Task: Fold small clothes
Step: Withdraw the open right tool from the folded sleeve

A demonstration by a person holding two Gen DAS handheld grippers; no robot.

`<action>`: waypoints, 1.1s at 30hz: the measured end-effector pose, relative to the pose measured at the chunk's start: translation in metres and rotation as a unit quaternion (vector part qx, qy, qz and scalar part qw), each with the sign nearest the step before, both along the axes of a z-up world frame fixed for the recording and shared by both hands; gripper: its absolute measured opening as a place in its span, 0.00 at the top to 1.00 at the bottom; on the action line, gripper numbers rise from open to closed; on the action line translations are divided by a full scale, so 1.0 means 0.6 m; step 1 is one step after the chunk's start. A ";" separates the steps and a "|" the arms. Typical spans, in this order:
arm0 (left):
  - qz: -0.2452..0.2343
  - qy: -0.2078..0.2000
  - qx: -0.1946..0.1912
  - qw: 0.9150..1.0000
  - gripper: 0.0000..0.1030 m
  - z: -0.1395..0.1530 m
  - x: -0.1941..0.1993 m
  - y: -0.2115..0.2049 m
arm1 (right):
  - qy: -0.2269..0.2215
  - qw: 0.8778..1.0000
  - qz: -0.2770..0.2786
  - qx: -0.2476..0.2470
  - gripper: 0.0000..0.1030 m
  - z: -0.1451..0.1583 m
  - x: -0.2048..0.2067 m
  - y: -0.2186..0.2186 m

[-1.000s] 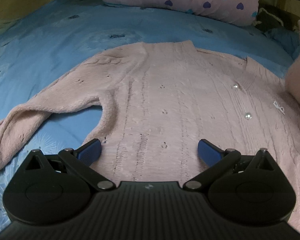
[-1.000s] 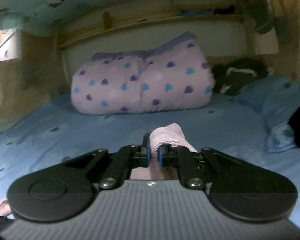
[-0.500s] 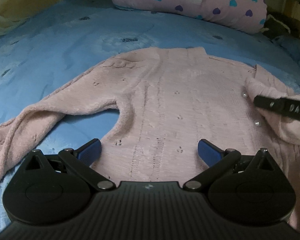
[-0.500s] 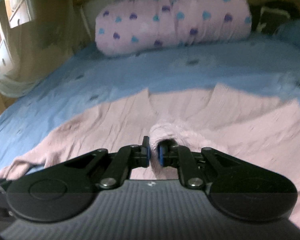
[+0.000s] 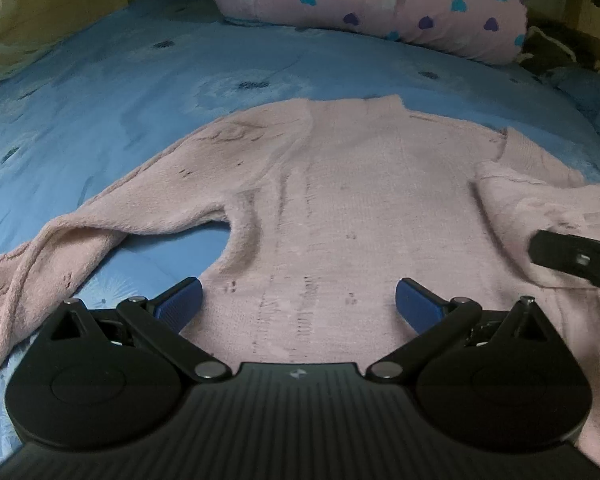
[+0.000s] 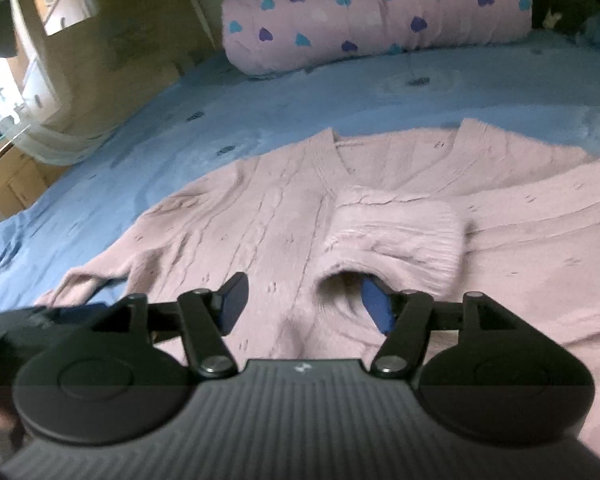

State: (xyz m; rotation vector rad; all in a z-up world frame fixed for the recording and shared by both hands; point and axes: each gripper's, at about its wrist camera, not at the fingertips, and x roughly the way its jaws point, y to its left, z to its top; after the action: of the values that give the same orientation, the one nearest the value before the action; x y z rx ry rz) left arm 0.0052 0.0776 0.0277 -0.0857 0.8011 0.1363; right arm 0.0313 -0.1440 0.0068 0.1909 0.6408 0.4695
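Observation:
A pink knit sweater (image 5: 352, 200) lies flat on the blue bedspread (image 5: 140, 80). Its left sleeve (image 5: 60, 240) stretches out to the left. Its right sleeve (image 6: 396, 232) is folded across the chest, cuff lying on the body. My left gripper (image 5: 298, 300) is open and empty, low over the sweater's hem. My right gripper (image 6: 304, 304) is open; its right finger sits inside the cuff opening, the left finger is clear of it. The right gripper's finger also shows in the left wrist view (image 5: 572, 256) at the right edge, on the folded sleeve.
A rolled pink quilt with hearts (image 5: 372, 4) lies across the head of the bed, also in the right wrist view (image 6: 380, 16). Dark clothes (image 6: 568, 4) sit at the back right. Wooden furniture (image 6: 4, 176) stands left of the bed.
My right gripper carried the sleeve cuff down and across onto the sweater's chest, then opened and let it go. My left gripper stayed open over the hem.

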 end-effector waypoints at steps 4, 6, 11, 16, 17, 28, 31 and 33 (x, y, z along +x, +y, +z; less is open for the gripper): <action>-0.018 -0.007 -0.004 1.000 0.00 0.020 -0.006 -0.021 | -0.011 1.000 -0.001 -0.003 0.37 0.020 -0.029 -0.046; -0.024 -0.011 -0.010 1.000 0.00 0.035 -0.008 -0.034 | -0.014 1.000 -0.012 -0.011 0.37 0.028 -0.034 -0.071; -0.047 -0.018 -0.019 0.999 0.00 0.067 -0.010 -0.086 | -0.039 0.996 -0.070 -0.045 0.37 0.038 -0.040 -0.129; -0.068 -0.030 0.001 0.997 0.00 0.084 0.001 -0.157 | -0.018 0.990 -0.133 -0.038 0.37 0.033 -0.031 -0.183; -0.072 -0.034 0.007 0.997 0.00 0.084 0.003 -0.171 | -0.014 0.989 -0.141 -0.038 0.37 0.032 -0.031 -0.192; -0.125 -0.049 0.073 0.988 0.00 0.050 0.065 -0.322 | 0.011 0.979 -0.203 -0.028 0.37 0.019 -0.016 -0.251; -0.127 -0.057 0.088 0.986 0.00 0.038 0.079 -0.338 | 0.015 0.978 -0.207 -0.037 0.37 0.016 -0.014 -0.252; -0.129 -0.060 0.097 0.985 0.00 0.032 0.087 -0.345 | 0.016 0.978 -0.203 -0.040 0.37 0.018 -0.014 -0.253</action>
State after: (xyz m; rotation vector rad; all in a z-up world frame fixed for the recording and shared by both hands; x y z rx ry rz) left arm 0.0576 -0.1296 0.0470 0.1914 0.6684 -0.0360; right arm 0.0229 -0.2956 0.0174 0.2466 0.6307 0.0468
